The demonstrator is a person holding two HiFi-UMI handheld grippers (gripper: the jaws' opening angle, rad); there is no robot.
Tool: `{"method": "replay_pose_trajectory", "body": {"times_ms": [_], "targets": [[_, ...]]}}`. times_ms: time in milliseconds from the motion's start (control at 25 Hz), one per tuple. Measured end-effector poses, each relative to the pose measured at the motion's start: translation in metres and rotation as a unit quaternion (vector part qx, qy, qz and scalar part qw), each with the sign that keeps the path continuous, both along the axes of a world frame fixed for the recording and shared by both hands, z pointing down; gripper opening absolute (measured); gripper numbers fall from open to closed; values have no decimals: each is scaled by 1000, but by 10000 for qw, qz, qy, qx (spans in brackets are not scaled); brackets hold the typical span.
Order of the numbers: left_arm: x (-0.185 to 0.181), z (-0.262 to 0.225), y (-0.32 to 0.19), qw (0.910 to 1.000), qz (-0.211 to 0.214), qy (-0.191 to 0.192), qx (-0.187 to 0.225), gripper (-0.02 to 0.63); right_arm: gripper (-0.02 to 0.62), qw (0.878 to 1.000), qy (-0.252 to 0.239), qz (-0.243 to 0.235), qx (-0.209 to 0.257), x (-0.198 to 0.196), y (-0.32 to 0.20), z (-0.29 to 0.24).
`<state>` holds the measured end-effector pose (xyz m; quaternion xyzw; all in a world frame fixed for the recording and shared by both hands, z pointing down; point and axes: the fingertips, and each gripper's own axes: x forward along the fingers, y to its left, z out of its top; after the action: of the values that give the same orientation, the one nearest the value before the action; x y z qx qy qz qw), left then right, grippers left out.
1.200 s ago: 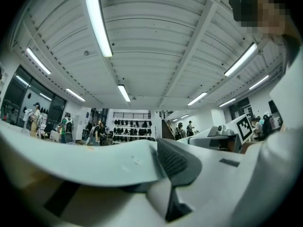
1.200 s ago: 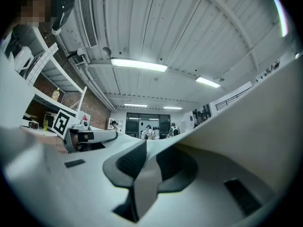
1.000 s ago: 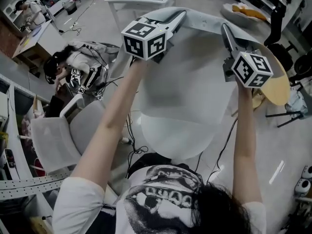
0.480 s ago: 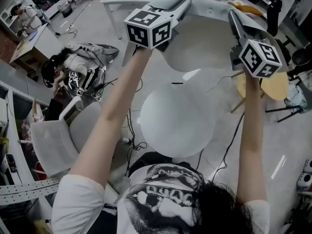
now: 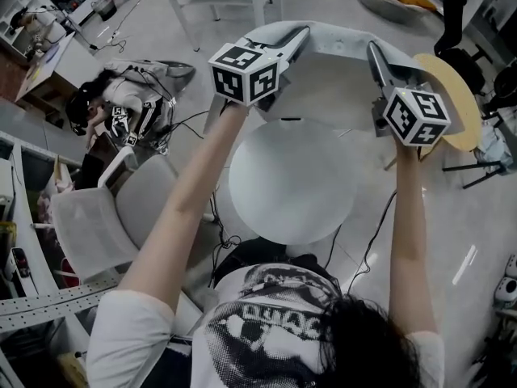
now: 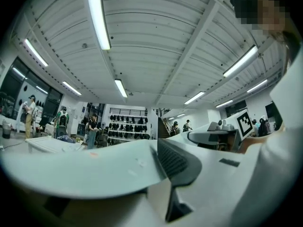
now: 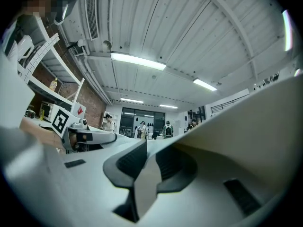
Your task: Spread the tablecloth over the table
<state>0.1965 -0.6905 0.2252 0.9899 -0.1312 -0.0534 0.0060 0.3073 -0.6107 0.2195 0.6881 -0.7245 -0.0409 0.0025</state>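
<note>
**Tablecloth [image 5: 339, 75] pinched at both ends, up over the round table [image 5: 291, 188]**

Top centre of the head view: left gripper [image 5: 297, 32] is clamped on one edge of the pale cloth. It stretches rightward to the right gripper [image 5: 373, 51], clamped on the other edge.

You hold both arms stretched forward and apart, the left arm [image 5: 182, 208] and the right arm [image 5: 404, 233] nearly straight at the elbow. Your left gripper [image 5: 295, 37] points ahead, roughly level, with its marker cube [image 5: 242, 71] at the end nearest you. Your right gripper [image 5: 378, 55] lies the same way behind its own cube [image 5: 416, 115]. Each gripper's jaws pinch a thin fold of the tablecloth [image 5: 335, 43], pads pressing from both sides.
</note>
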Motion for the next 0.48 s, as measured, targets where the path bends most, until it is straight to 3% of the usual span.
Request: {"method": "replay_pose_trajectory", "body": {"times_ms": [480], "targets": [[-26, 71, 66, 9974, -332, -461, -436, 70, 60, 9950, -743, -493, -456, -22, 62, 74]]}}
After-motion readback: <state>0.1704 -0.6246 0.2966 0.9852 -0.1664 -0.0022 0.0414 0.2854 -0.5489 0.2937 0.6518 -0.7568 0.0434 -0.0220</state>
